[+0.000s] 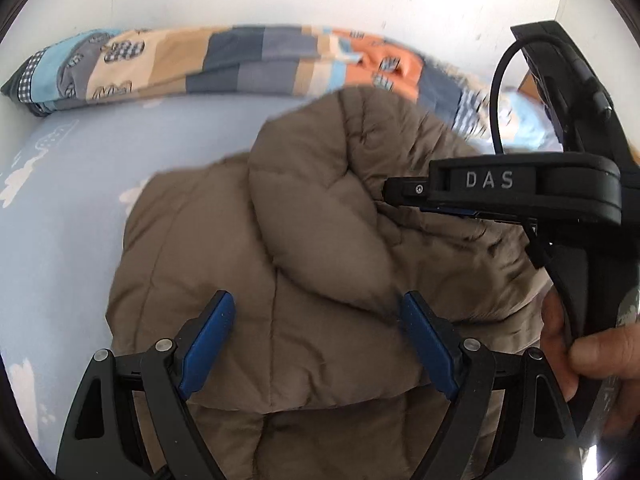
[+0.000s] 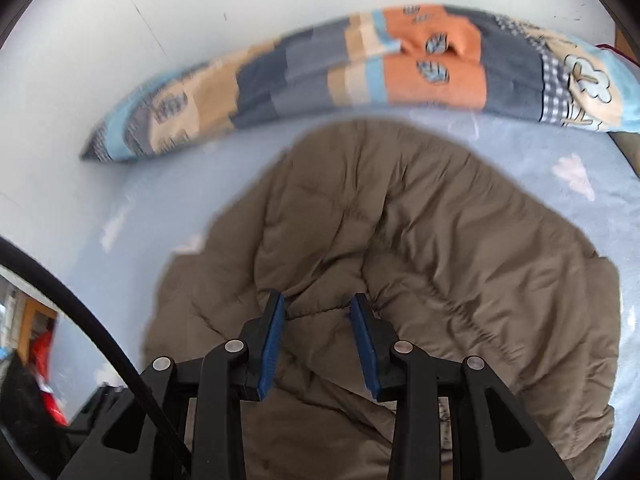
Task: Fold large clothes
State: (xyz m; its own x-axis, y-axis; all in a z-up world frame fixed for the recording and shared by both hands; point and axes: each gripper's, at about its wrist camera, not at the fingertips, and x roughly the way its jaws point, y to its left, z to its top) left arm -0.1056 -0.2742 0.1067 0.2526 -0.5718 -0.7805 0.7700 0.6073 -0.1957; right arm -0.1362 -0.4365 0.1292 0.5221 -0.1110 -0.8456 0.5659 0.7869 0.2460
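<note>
Lying bunched on the blue bed sheet (image 2: 552, 204), the brown puffer jacket (image 1: 280, 248) sits under the wide-open, empty left gripper (image 1: 318, 340), while only that view shows the right gripper (image 2: 317, 336) side-on, part-open, holding nothing

Premises: a domestic bedroom. A bed (image 2: 560, 200) carries a pale blue sheet printed with white cloud shapes. At its far edge, against a plain white wall (image 2: 200, 20), lies a long patchwork-print quilt (image 2: 400, 72) in orange, navy, tan and light blue, folded into a roll. A brown quilted puffer coat (image 2: 440, 248) lies spread on the sheet. At the near left, red and dark clothing (image 2: 44, 360) shows, blurred.
</note>
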